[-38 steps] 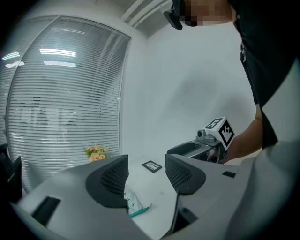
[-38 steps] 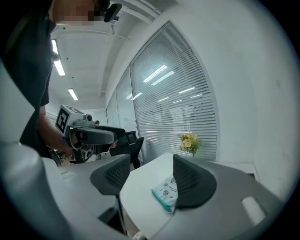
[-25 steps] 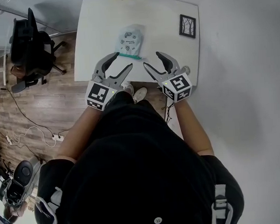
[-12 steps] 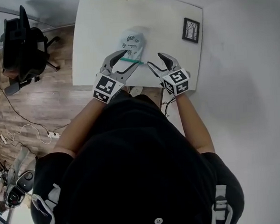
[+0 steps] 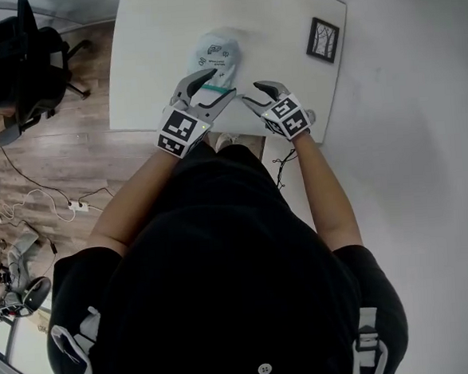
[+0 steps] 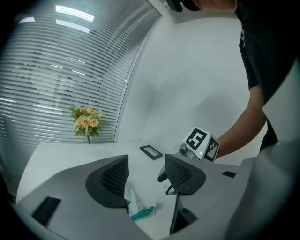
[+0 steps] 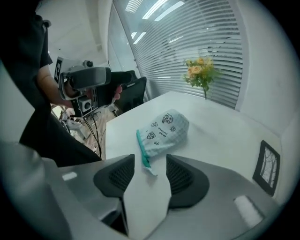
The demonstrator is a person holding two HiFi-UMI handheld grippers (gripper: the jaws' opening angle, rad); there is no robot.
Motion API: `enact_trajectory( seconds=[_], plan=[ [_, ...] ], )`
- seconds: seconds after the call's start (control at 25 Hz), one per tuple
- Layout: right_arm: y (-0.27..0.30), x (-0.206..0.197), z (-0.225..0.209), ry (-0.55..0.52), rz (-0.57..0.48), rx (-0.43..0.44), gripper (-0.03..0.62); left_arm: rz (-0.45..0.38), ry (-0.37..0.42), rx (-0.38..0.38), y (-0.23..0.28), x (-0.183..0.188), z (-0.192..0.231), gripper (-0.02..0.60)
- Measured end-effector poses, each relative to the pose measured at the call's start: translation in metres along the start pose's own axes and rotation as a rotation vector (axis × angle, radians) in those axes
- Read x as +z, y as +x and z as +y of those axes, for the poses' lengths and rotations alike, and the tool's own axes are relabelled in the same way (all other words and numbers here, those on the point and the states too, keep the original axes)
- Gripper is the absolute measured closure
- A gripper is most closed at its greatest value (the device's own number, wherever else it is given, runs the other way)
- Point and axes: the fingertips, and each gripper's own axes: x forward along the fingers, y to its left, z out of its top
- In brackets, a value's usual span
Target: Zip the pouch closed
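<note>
Both grippers sit lower and further in over the worktop point(image 5: 149, 64) than a second ago: earlier they hang at its near edge, well short of the pouch point(image 5: 215, 52); now they flank the pouch's near end. The pouch itself has not shifted; it lies flat mid-worktop, its teal zip point(image 5: 221, 88) along the edge facing the person, with the picture frame point(image 5: 323, 40) well apart to the right. Left gripper point(image 5: 217, 86): jaws stand wide apart, and its own view shows the zip end and a corner of pale fabric low in the gap, neither pad touching them. Right gripper point(image 5: 253, 94): jaws have just been closing, but a clear gap remains; in its own view the end of the zip, with a small pale tab point(image 7: 151, 169), lies between the pads and neither pad presses on it. So nothing is gripped yet by either side. Judgement: the approach is ending and the grasp is starting, with the right side lined up to take the tab and the left placed to pin the fabric against the pull. How far the zip is already drawn cannot be read from these views. Risk: the tab is small and lies flat on the worktop, so the right pads may close above it or nudge the pouch away
</note>
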Motion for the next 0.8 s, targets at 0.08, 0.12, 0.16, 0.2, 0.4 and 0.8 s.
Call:
enact_trajectory(
  seconds=[0.08,0.12,0.16,0.2,0.4,0.8],
  plan=[
    [0.010,-0.010,0.001,-0.077,0.067,0.016,0.377,0.015,-0.014,0.029,0.003,-0.013,0.001,0.336],
    [0.014,-0.017,0.001,-0.132,0.108,0.020,0.379,0.024,-0.022,0.043,0.005,-0.021,0.000,0.337],
    [0.019,-0.024,0.000,-0.197,0.149,0.023,0.379,0.037,-0.030,0.055,0.007,-0.030,-0.002,0.339],
    [0.023,-0.030,0.001,-0.262,0.188,0.027,0.379,0.053,-0.036,0.064,0.009,-0.039,-0.004,0.339],
    [0.041,-0.042,0.007,-0.455,0.272,0.072,0.393,0.149,-0.065,0.101,0.015,-0.087,-0.015,0.341],
    [0.066,-0.062,0.008,-0.620,0.369,0.103,0.445,0.237,-0.045,0.161,0.026,-0.139,-0.035,0.360]
  ],
)
